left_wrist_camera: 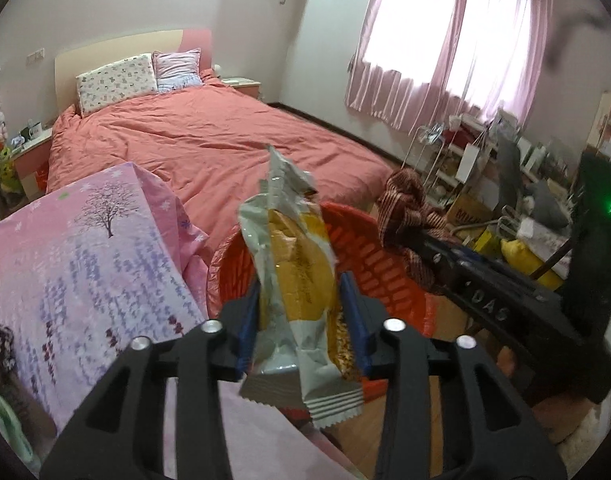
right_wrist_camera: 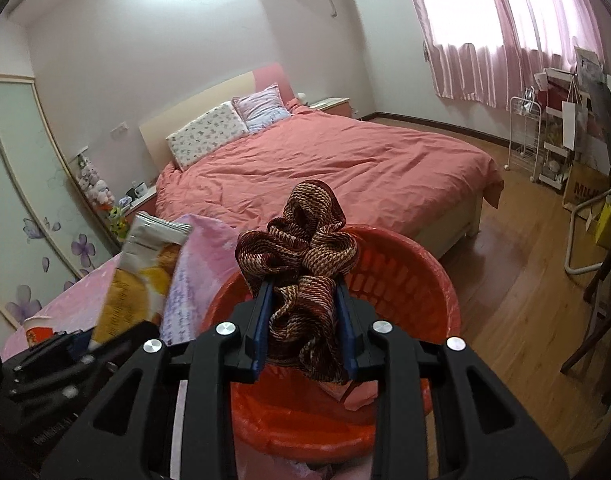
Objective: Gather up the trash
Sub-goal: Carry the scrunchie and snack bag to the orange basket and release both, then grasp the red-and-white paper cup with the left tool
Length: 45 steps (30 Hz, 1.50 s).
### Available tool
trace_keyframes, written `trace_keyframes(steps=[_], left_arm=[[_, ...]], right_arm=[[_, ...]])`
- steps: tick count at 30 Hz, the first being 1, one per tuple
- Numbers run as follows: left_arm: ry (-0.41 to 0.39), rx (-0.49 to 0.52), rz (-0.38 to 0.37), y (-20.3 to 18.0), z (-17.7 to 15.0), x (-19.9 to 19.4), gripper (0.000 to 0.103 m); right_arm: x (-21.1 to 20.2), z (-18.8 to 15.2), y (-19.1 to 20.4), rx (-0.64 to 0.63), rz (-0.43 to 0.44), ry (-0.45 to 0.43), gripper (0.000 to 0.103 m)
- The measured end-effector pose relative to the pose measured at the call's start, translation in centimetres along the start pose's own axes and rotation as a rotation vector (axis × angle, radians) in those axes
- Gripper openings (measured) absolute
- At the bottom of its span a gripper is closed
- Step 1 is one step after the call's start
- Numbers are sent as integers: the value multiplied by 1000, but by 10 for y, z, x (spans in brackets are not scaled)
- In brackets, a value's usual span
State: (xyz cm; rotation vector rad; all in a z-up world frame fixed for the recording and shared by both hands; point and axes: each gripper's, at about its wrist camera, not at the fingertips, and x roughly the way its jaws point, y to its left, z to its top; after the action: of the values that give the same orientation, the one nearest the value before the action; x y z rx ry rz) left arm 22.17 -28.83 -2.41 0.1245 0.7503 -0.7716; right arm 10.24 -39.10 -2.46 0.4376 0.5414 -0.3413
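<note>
A crumpled white and yellow snack wrapper [left_wrist_camera: 301,256] stands upright between the blue pads of my left gripper [left_wrist_camera: 301,284], which is shut on it above the near rim of a red slotted plastic basket [left_wrist_camera: 385,268]. A bunched brown and cream woven cloth [right_wrist_camera: 305,248] fills the jaws of my right gripper [right_wrist_camera: 303,284], shut on it over the same basket [right_wrist_camera: 425,280]. In the right wrist view the wrapper [right_wrist_camera: 137,280] and left gripper [right_wrist_camera: 77,344] sit at the lower left. The left wrist view has the cloth [left_wrist_camera: 405,208] and right gripper [left_wrist_camera: 413,240] at the right.
A pink flowered sheet [left_wrist_camera: 85,260] covers a surface left of the basket, with a paper cup [right_wrist_camera: 41,330] on it. A bed with a salmon cover [right_wrist_camera: 325,168] lies beyond. Wood floor [right_wrist_camera: 513,300] runs to the right, toward cluttered shelves [right_wrist_camera: 557,140] and chair legs [right_wrist_camera: 601,292].
</note>
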Motion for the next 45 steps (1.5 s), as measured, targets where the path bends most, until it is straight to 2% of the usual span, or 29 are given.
trace_keyframes(steps=[2,4,7,12,16,21,25,31,36,41,45], left_arm=[[11,-1,35,3,-1,13,56],[25,-12,57,10,-4,21,62],[40,-26,82,21,-10,25,65],[48,-28,157,42,-24,15,70],[31,-44,218,60,-40,-12,76],[-6,-114,329,101,-61,-59,81],[-47,-226,424,146,-80,-102,83],[-116,-381,611,216,-97,-148,96],[-85,-450,654,253,-96,-142,98],[-41,-418,721,269,-84,-120,98],[-38,-410,756,273,-81,-112,98]], right_arm=[[9,0,-6,19,-4,10,43],[15,-3,-11,41,1,24,50],[14,-9,-14,47,-3,35,54],[7,-18,-6,29,-22,47,56],[3,-21,4,-8,-26,48,57],[0,-33,27,-58,-9,60,58],[-1,-49,50,-91,23,93,58],[1,-75,90,-148,76,147,58],[6,-86,117,-178,105,177,58],[11,-93,138,-213,121,197,58],[15,-96,147,-229,127,209,58]])
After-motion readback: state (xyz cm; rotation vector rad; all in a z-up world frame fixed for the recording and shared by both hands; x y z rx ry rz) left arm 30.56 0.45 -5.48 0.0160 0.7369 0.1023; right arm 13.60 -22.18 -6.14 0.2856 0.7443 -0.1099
